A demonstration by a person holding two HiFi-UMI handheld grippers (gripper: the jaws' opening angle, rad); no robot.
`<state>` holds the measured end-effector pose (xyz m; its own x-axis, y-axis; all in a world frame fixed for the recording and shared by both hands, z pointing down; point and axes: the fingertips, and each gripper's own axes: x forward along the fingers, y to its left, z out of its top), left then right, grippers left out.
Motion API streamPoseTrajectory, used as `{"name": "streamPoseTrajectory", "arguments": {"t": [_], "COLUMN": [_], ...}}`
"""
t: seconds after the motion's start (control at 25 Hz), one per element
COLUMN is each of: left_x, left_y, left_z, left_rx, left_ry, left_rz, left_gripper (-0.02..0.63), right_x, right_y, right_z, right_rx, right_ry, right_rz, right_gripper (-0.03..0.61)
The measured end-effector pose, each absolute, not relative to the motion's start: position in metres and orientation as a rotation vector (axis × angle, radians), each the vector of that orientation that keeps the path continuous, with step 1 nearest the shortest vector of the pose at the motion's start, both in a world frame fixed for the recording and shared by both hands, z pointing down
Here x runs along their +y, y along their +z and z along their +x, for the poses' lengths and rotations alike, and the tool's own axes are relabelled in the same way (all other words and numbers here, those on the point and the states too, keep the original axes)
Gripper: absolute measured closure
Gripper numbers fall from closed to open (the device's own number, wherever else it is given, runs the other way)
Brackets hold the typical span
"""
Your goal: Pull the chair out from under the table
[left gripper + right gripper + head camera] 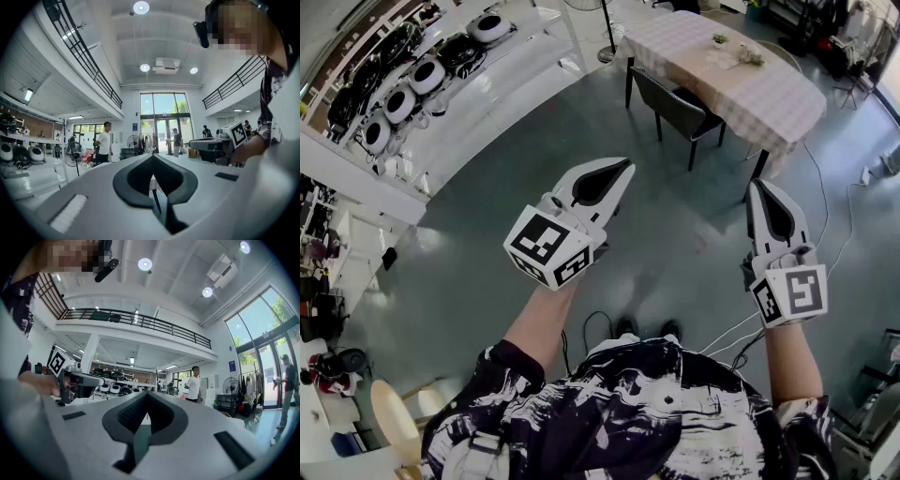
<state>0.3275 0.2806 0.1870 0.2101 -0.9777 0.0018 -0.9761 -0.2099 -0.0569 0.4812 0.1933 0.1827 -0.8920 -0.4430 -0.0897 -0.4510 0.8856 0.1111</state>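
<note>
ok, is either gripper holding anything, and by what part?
Nothing held. Left gripper and right gripper are both shut and empty; the chair stands untouched at the table.

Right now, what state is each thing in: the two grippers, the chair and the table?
Left gripper: shut, empty, over bare floor.
Right gripper: shut, empty, over bare floor.
Chair: upright, pushed in at the table, not yet pulled out, neither gripper near it.
Table: standing, covered with a checked cloth, a few small items on top.
</note>
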Motion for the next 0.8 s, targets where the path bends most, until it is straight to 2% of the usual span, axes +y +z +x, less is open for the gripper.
{"name": "streamPoseTrajectory", "arguments": {"t": [0.64, 0.8], "left_x": [0.2813, 0.2831], "left_y": [0.1887, 0.1812], "left_z": [0.3344, 0.3366], "left_rx": [1.926, 1.885], "left_ry": [-0.079, -0.006], "left_rz": [-2.425, -2.429], "left_gripper": [0.611, 0.609], "right_x": [0.1967, 0.1919], "right_y": [0.1853, 0.1806], "right_z": [0.4802, 0.4842], "right_rx": [3.0, 2.949], "right_ry": [0.216, 0.142], "right_rz": [-0.684, -0.677], "right_gripper": [0.575, 0.574]}}
